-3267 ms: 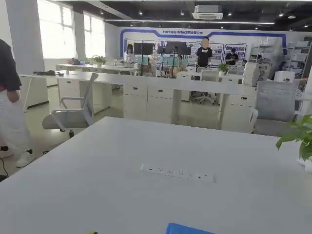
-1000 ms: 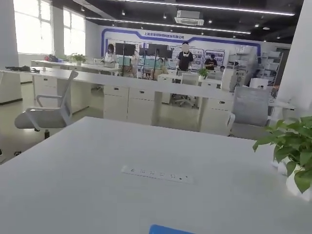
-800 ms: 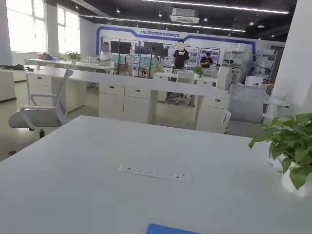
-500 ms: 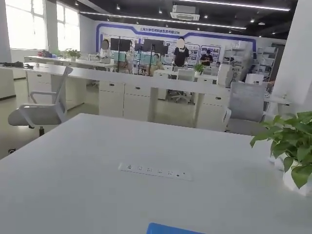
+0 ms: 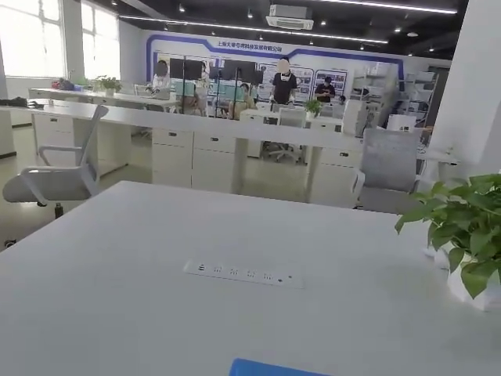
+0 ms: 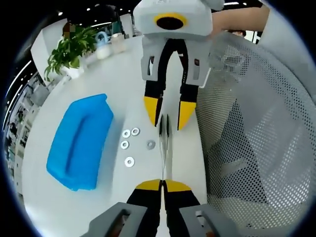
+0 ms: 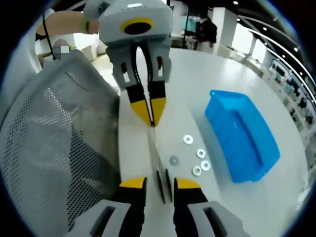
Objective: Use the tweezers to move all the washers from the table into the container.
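Metal tweezers [image 6: 163,148] lie level between my two grippers above the white table [image 6: 163,69]. My left gripper [image 6: 161,185] is shut on one end of the tweezers [image 7: 159,163]. My right gripper [image 7: 160,183] stands open, its yellow tips on either side of the two legs without touching. Each gripper faces the other: the right gripper [image 6: 169,112] and the left gripper [image 7: 150,114]. Several washers [image 6: 129,143] lie on the table between the tweezers and the blue container [image 6: 79,140]. The same washers [image 7: 196,158] and container [image 7: 242,133] show beside my right gripper. A corner of the container [image 5: 274,368] shows in the head view.
A grey mesh chair back [image 6: 247,123] stands close beside the grippers, at the table's near edge [image 7: 49,148]. A potted plant [image 5: 462,227] sits at the table's right, and a white power strip [image 5: 243,274] lies mid-table. Desks, chairs and people fill the office beyond.
Only the head view has shifted, bringing the plant into it. Nothing on the table has visibly moved.
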Action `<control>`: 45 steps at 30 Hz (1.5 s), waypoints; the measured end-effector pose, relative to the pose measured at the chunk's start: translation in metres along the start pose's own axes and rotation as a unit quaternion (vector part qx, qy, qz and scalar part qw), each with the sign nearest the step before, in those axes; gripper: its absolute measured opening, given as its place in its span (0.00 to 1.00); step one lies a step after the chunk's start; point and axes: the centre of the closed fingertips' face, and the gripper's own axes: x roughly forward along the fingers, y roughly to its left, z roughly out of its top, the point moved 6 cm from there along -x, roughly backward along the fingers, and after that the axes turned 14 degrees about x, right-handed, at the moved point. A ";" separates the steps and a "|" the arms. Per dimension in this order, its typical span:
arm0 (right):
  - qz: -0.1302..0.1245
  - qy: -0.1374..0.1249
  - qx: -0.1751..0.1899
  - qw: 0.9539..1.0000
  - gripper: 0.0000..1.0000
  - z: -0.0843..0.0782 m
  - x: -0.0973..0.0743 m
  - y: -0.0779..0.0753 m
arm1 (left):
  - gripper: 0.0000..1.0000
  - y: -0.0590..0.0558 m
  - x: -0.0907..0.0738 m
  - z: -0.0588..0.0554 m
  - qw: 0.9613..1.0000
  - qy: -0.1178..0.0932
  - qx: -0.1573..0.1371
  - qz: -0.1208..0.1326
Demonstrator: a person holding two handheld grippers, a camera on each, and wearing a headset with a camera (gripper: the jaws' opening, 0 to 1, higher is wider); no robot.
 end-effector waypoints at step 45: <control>-0.003 -0.105 -0.018 0.994 0.11 0.027 0.009 0.001 | 0.00 0.023 -0.058 0.077 0.994 -0.051 0.089 0.033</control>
